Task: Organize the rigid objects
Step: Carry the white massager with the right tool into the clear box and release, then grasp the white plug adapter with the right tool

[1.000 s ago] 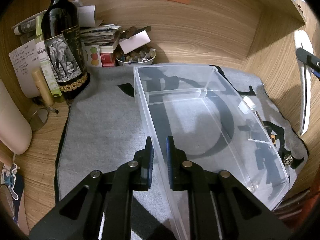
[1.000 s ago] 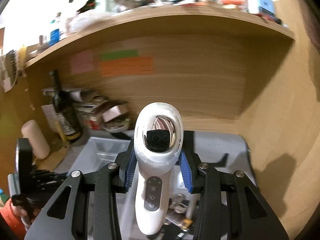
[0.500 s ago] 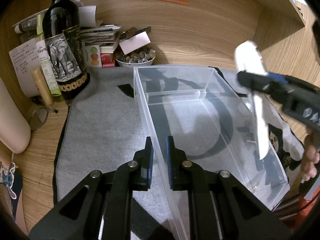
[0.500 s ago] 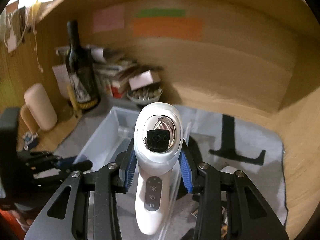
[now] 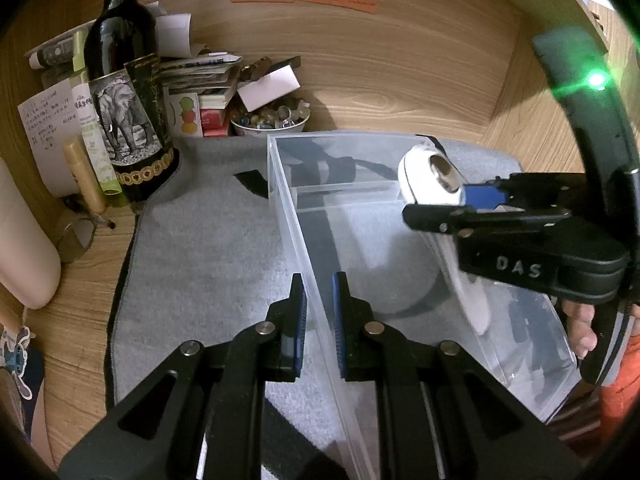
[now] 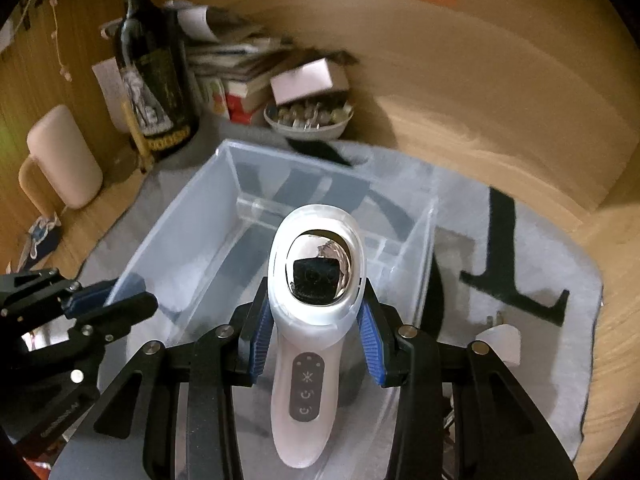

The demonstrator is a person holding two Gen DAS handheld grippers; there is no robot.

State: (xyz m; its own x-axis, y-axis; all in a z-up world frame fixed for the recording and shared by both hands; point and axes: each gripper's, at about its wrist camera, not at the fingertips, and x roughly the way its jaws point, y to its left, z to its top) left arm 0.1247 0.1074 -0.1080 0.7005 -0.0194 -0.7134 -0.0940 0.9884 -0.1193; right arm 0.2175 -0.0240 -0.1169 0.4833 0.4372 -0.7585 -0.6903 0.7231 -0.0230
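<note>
A clear plastic bin [image 5: 362, 208] stands on a grey mat [image 5: 208, 248]; it also shows in the right wrist view [image 6: 224, 216]. My left gripper [image 5: 319, 312] is shut on the bin's left wall. My right gripper [image 6: 316, 334] is shut on a white handheld device [image 6: 310, 344] with a shiny metal head and holds it over the bin's inside. In the left wrist view the white device [image 5: 430, 178] and my right gripper [image 5: 480, 208] hang above the bin's right half. In the right wrist view my left gripper [image 6: 108, 296] sits at the bin's near left wall.
A dark wine bottle [image 5: 128, 92], a stack of books and papers [image 5: 200, 76] and a bowl of small items [image 5: 270, 120] stand at the back. A beige cylinder [image 5: 20, 240] is at left. Wooden walls close in behind and right. Small items [image 6: 500, 340] lie on the mat right of the bin.
My right gripper has carried the white device down and leftward from above the desk to over the bin's inside. My left gripper has stayed on the bin wall.
</note>
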